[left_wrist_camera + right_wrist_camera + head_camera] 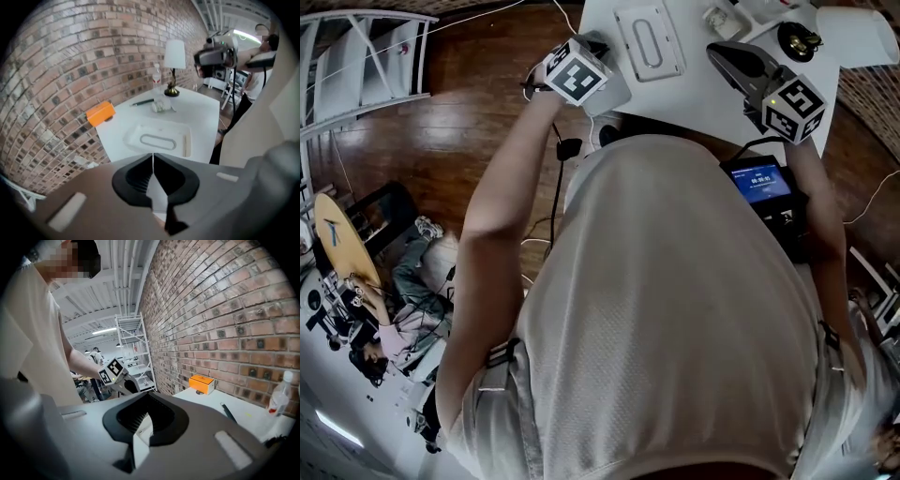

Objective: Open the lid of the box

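On table [206,126], box [159,137] lies ahead of left gripper [153,159], apart; its fingers closed, empty; right gripper [149,397] likewise.

We see a loft-style lab or workshop: bare brick wall [61,70], exposed ceiling pipes [124,273], white metal shelving rack [133,348], dark wood floor [478,112] with trailing cables [555,187].
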Demonstrator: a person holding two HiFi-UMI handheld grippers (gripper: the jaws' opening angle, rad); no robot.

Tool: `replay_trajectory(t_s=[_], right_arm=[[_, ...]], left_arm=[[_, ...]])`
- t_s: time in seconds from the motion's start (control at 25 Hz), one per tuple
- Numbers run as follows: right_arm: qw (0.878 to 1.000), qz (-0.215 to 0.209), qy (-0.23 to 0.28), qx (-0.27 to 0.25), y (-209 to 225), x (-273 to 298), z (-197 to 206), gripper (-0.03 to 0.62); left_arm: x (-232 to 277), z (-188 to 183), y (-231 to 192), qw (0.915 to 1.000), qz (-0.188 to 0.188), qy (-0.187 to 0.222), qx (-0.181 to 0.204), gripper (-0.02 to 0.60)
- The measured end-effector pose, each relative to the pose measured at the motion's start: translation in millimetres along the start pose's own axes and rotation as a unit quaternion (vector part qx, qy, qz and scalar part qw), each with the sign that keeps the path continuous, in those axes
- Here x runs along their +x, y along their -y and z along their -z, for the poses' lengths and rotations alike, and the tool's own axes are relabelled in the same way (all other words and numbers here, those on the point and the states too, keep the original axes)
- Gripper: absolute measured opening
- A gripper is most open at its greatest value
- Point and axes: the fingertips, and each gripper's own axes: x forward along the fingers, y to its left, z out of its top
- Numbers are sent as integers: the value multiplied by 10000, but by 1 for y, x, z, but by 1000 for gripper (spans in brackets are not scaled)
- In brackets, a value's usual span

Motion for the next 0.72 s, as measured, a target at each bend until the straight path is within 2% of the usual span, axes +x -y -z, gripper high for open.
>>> replay_trajectory(t_s=[0.04, 0.12, 0.32, 0.56, 0.64, 0.72], right_arm=[[10000, -41, 11, -36, -1, 0, 1, 2], [9999, -107, 33, -108, -4, 2, -5, 2], [9990, -296, 70, -317, -10, 15, -38, 2], [9978, -443, 316, -391, -16, 10, -65, 2], [9972, -491, 409, -386, -18, 9, -68, 2], [9967, -523, 461, -406, -18, 9, -70, 2]], left_arm=[[-8, -11, 3, 9994, -78, 328, -76, 2], [-32, -34, 5, 9948, -150, 985, -228, 2], [-93, -76, 1, 9715, -317, 2289, -535, 2], [-140, -102, -2, 9376, -421, 3329, -917, 2], [-147, -104, -5, 9302, -495, 3496, -1005, 2], [-151, -104, -9, 9264, -554, 3570, -1061, 2]])
